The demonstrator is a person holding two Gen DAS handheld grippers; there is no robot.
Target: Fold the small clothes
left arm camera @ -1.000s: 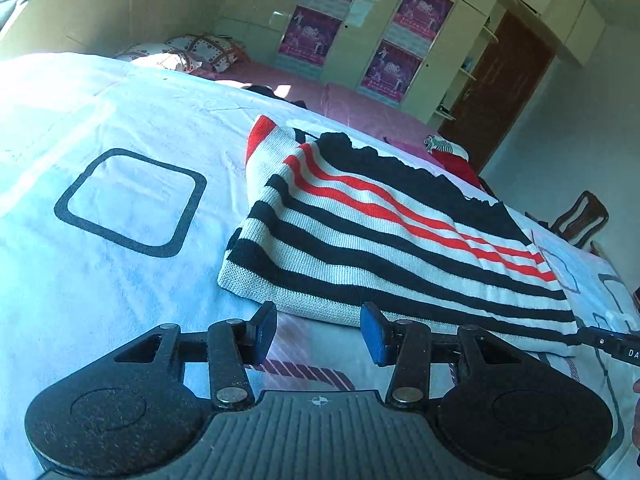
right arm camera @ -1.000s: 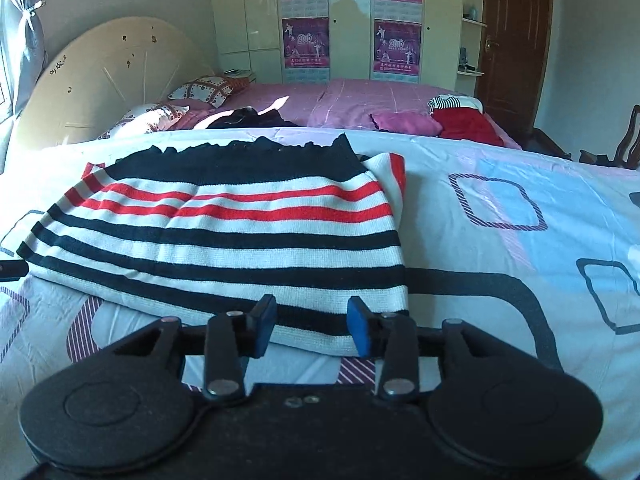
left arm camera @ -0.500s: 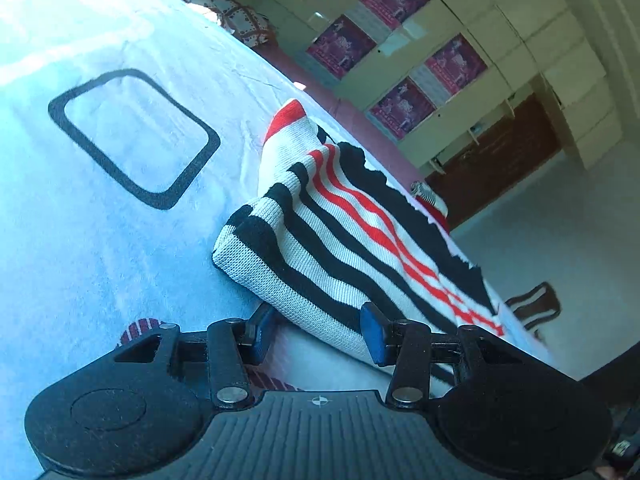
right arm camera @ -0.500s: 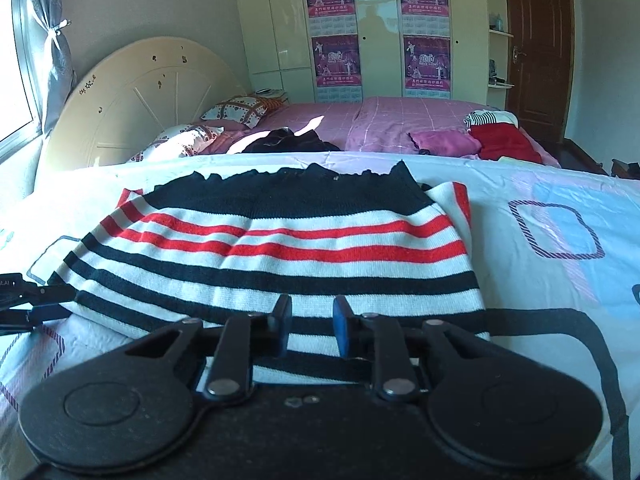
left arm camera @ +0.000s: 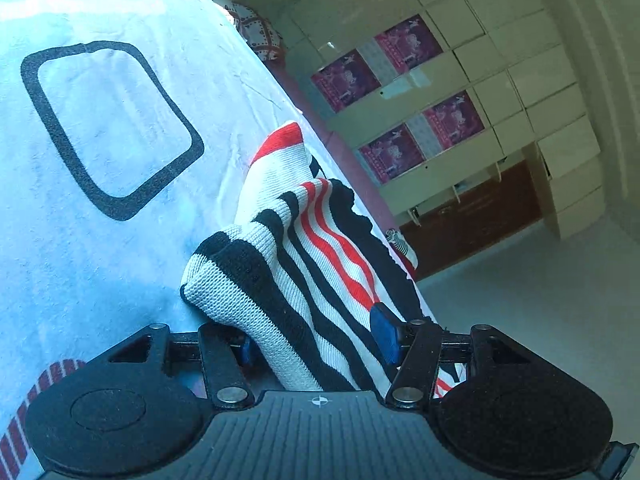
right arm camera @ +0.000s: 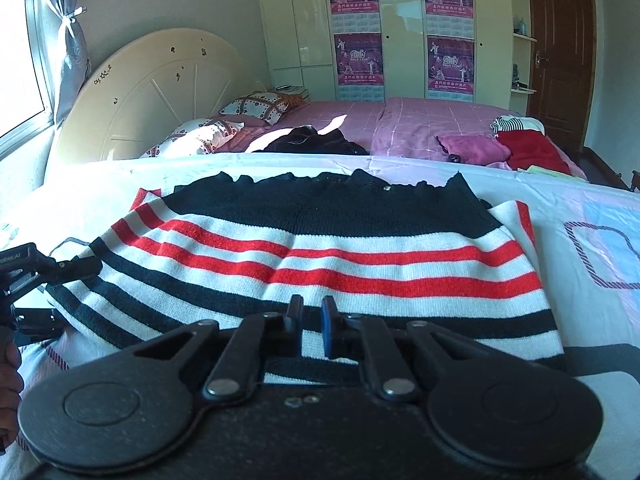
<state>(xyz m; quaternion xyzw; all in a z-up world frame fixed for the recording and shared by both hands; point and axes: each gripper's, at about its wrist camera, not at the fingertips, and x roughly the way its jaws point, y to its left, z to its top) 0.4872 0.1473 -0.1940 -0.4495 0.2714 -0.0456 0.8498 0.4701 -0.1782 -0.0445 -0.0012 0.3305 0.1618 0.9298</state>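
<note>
A knit sweater [right arm camera: 320, 256] with black, white and red stripes lies on the pale blue bedsheet [left arm camera: 100, 240]. In the left wrist view the sweater's near corner [left arm camera: 280, 280] is bunched and raised between the fingers of my left gripper [left arm camera: 316, 340], whose jaws stand wide apart around the fabric. My right gripper [right arm camera: 311, 320] is nearly shut on the sweater's near hem, with a narrow gap between the pads. The left gripper also shows at the left edge of the right wrist view [right arm camera: 44, 268].
A second bed with a pink cover [right arm camera: 400, 120] lies behind, with pillows [right arm camera: 224, 124], dark clothes [right arm camera: 312, 140] and pink and red clothes [right arm camera: 532, 148]. A wardrobe with posters [right arm camera: 400, 28] and a brown door [right arm camera: 560, 40] stand beyond.
My left gripper has tilted and moved onto the sweater's corner, which now rises between its fingers. My right gripper has closed from open to nearly shut on the hem and lifted a little.
</note>
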